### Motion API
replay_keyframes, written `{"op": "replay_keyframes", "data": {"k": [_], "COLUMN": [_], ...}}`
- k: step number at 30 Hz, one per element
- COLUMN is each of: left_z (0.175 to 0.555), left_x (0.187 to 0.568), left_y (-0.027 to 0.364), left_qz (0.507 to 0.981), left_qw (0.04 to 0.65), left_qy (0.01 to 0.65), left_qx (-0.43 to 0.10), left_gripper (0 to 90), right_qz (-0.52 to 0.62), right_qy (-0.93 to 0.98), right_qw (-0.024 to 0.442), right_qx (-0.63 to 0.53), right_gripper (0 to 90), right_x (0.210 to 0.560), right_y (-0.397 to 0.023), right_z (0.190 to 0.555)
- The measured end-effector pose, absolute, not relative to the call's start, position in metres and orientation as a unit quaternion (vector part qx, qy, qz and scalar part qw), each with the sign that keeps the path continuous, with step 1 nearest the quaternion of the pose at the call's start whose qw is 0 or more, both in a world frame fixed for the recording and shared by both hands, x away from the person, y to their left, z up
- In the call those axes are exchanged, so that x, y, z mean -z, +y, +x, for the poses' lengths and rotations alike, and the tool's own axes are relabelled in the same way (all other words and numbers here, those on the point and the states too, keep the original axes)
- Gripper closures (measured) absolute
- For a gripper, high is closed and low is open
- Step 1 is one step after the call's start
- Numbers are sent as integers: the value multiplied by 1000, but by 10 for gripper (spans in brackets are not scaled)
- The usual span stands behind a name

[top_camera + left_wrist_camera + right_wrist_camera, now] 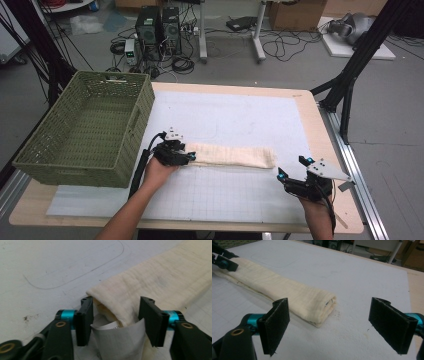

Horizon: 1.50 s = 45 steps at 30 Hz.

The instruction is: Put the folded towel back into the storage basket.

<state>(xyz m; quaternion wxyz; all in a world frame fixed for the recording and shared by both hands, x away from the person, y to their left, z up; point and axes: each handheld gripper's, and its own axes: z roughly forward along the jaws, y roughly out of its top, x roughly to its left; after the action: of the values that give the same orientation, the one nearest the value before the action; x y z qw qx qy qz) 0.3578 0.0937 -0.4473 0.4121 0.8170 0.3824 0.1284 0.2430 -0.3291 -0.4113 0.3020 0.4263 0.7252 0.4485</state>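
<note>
A long folded cream cloth (232, 155) lies across the white mat, left to right. My left gripper (190, 156) is at its left end. In the left gripper view the jaws (117, 320) stand on either side of a raised ridge of the cloth (155, 277) and press on it, with a white label (117, 340) between them near the bottom. My right gripper (292, 166) stands wide open just beyond the cloth's right end, with nothing between its jaws. The right gripper view has this gripper (332, 325) short of the rolled end of the cloth (287, 292).
A green woven basket (145, 100) stands on the table's left side, close to my left hand. The white gridded mat (225, 195) covers most of the wooden table. Cables, computer cases and black stand legs sit on the floor beyond.
</note>
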Motion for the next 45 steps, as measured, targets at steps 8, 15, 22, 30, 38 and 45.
{"op": "replay_keyframes", "data": {"k": [8, 15, 22, 30, 38, 45], "left_z": [353, 352, 350, 348, 346, 344], "left_x": [449, 447, 440, 435, 432, 431], "left_y": [90, 92, 96, 97, 97, 97], "left_qz": [818, 811, 789, 782, 780, 780], "left_qw": [432, 444, 491, 509, 513, 513], "left_qy": [364, 364, 354, 345, 341, 339], "left_qx": [-111, -109, -101, -103, -108, -112], "left_gripper": [796, 811, 811, 811, 811, 811], "right_qz": [427, 430, 430, 440, 440, 458], "right_qy": [727, 726, 726, 724, 730, 727], "right_qw": [300, 298, 300, 288, 284, 270], "right_qx": [-447, -446, -445, -446, -440, -434], "right_gripper": [156, 157, 156, 156, 200, 212], "right_x": [411, 412, 413, 418, 423, 428], "right_y": [-328, -329, -328, -331, -329, -324], "right_z": [243, 244, 250, 262, 273, 289]}}
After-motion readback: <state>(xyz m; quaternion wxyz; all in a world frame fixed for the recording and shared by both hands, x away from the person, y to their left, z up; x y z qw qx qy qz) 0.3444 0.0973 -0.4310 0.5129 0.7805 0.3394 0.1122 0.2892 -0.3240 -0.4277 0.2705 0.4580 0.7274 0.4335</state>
